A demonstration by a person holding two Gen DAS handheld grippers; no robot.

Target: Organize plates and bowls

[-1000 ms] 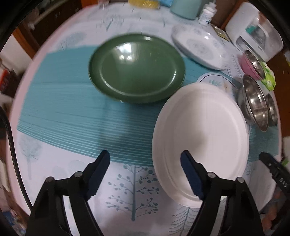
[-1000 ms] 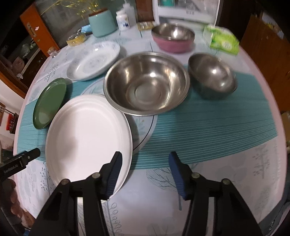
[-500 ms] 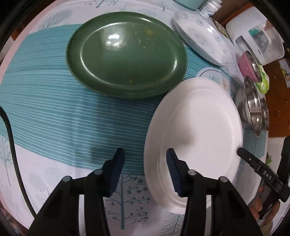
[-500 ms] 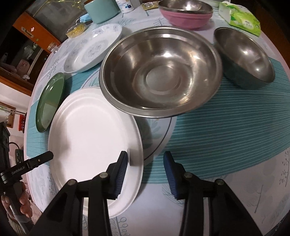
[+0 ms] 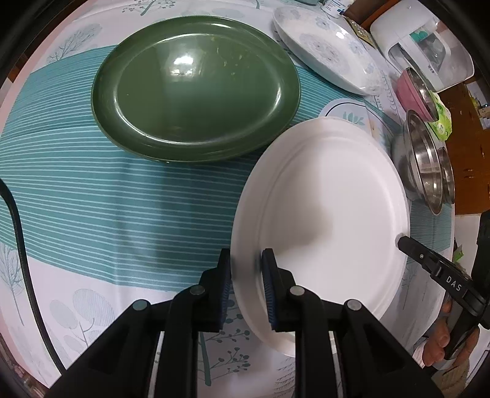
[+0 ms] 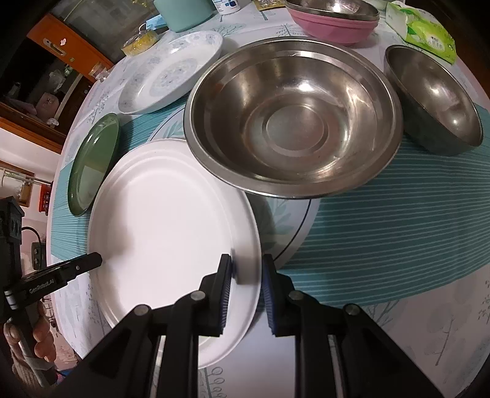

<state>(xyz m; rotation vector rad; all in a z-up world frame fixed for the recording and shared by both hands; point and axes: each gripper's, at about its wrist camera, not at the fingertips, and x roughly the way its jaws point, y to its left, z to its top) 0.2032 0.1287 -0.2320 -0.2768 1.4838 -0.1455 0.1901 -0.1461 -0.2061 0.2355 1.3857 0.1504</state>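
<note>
A large white plate (image 5: 330, 196) lies on the table, also in the right wrist view (image 6: 165, 220). My left gripper (image 5: 246, 260) is shut on its left rim. My right gripper (image 6: 246, 266) is shut on its right rim. A dark green plate (image 5: 196, 85) sits behind it at the left, also seen in the right wrist view (image 6: 92, 162). A big steel bowl (image 6: 294, 113) stands on a patterned plate (image 6: 294, 226) just right of the white plate. A smaller steel bowl (image 6: 435, 98) stands further right.
A floral white plate (image 6: 171, 73) lies at the back. A pink bowl (image 6: 330, 21) with a steel bowl inside, a green tissue pack (image 6: 425, 33), a teal canister (image 6: 183, 12) and a white appliance (image 5: 425, 46) stand at the far edge. A teal striped runner (image 5: 107, 189) crosses the table.
Both grippers moved in toward the white plate and closed their jaws on its opposite rims. The plate looks slightly shifted and tilted.
</note>
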